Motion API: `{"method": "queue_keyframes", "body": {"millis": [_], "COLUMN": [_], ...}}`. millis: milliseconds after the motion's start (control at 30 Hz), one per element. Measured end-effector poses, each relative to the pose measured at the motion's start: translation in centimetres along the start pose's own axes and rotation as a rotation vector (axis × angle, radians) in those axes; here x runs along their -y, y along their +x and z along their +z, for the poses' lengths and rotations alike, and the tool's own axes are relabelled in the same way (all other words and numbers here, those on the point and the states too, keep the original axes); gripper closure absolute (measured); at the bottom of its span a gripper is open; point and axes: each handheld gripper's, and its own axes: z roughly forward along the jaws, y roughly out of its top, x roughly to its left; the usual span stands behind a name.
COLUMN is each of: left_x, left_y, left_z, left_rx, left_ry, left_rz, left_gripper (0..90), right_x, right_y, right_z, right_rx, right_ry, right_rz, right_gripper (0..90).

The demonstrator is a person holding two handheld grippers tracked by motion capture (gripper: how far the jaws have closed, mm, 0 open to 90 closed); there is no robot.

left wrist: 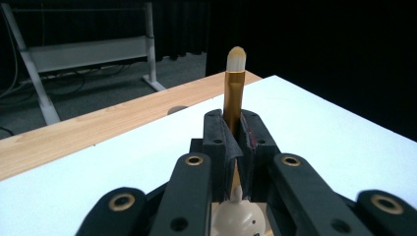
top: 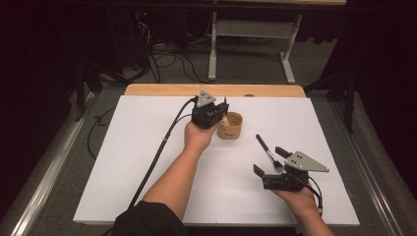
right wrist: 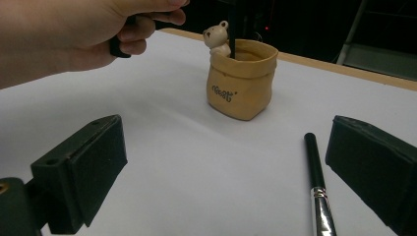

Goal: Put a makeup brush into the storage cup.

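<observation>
A tan sack-shaped cup (top: 230, 126) with a small bear figure (right wrist: 218, 35) on its rim stands at the middle of the white board. My left gripper (top: 215, 113) hovers over the cup's near-left rim, shut on a brush (left wrist: 234, 93) at its gold ferrule. The pale bristles point up, and the black handle (right wrist: 231, 34) reaches down into the cup (right wrist: 241, 83). A second brush (top: 268, 152), black with a silver ferrule, lies flat on the board to the right. My right gripper (top: 269, 160) rests low beside it, jaws wide apart and empty, with that brush (right wrist: 317, 187) just inside the right jaw.
The white board (top: 147, 147) covers a wooden table (top: 147, 89) whose bare strip shows along the far edge. Cables and a metal frame (top: 212, 54) stand on the floor beyond. A cable (top: 162, 147) trails from the left gripper across the board.
</observation>
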Motion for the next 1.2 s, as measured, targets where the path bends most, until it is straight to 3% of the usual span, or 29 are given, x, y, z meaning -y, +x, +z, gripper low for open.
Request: {"method": "queue_keyframes", "body": {"millis": [67,133,233,300,433,833,1100,1200], "left_x": [-0.1,-0.2,-0.2,-0.2,-0.1,0.1,0.3,0.6], "left_y": [0.0,0.0,0.5,0.8,1.1,1.1,1.1,1.2], "left_z": [-0.2,-0.3,-0.4,-0.4,-0.8,-2.1,-4.5,-5.4], "left_rx": [0.004,-0.022,-0.034,-0.046,-0.049,-0.046,-0.047,-0.058], "left_ry": [-0.007,-0.013,0.004,0.014,0.013,0.012,0.0,-0.001], "left_rz": [0.013,0.045,0.025,0.004,-0.017,-0.03,-0.029,-0.035], "left_gripper": [82.7,78.0,46.2,31.4,20.4,15.4,10.2,3.9], "right_x": [0.0,0.0,0.0,0.0,0.1,0.1,0.0,0.0], "right_y": [0.0,0.0,0.0,0.0,0.1,0.2,0.2,0.3], "right_z": [0.0,0.1,0.1,0.1,0.1,0.2,0.3,0.3], "right_rx": [-0.002,-0.001,-0.006,-0.005,-0.003,0.0,0.0,0.005], "right_ry": [0.0,0.004,0.005,0.006,0.012,0.015,0.012,0.017], "right_rz": [-0.005,-0.005,-0.009,-0.01,-0.005,-0.015,-0.027,-0.029], "right_gripper": [3.5,3.5,3.5,3.5,3.5,3.5,3.5,3.5]}}
